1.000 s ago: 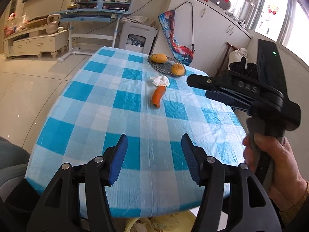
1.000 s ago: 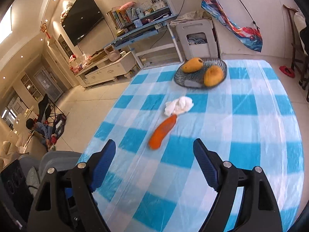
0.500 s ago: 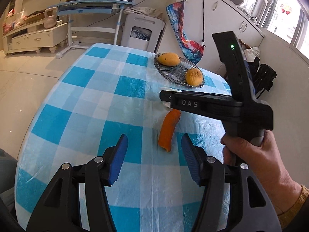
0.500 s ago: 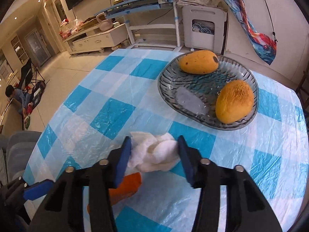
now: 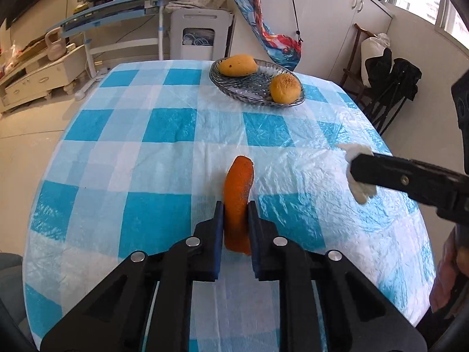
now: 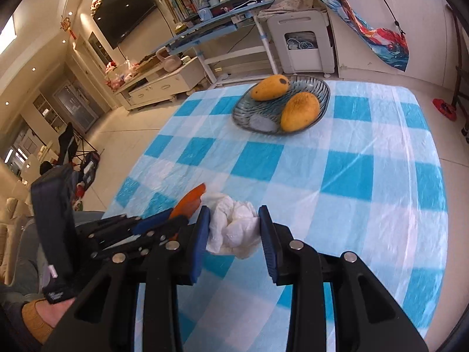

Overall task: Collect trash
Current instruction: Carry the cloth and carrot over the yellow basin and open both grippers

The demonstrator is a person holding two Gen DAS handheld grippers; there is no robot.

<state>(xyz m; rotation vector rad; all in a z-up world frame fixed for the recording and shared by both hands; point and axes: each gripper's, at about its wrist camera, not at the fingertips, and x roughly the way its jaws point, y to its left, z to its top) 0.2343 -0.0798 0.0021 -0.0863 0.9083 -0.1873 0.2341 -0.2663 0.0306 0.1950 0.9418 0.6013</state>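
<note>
On the left of the checked tablecloth [image 5: 176, 135], the left gripper [image 5: 236, 223] now has its blue pads pressed against both sides of the orange peel [image 5: 238, 193]; half a second ago the jaws stood spread well short of it, so this piece has just been caught. Whether the peel is already off the cloth or just resting on it I cannot tell. Toward the middle and back, the glass dish [image 5: 258, 83] with its two mangoes [image 5: 237, 65] sits untouched, as before. On the right, the right gripper [image 6: 234, 228] is pinched on the crumpled white tissue [image 6: 234, 228], which half a second ago lay on the cloth between open fingers beside the peel; in the left wrist view the tissue [image 5: 359, 170] now hangs clear of the table at the tips of that tool. Both visible scraps are therefore in hand at once, and I judge the gathering half done: what remains is carrying them to a bin, which neither view shows.
</note>
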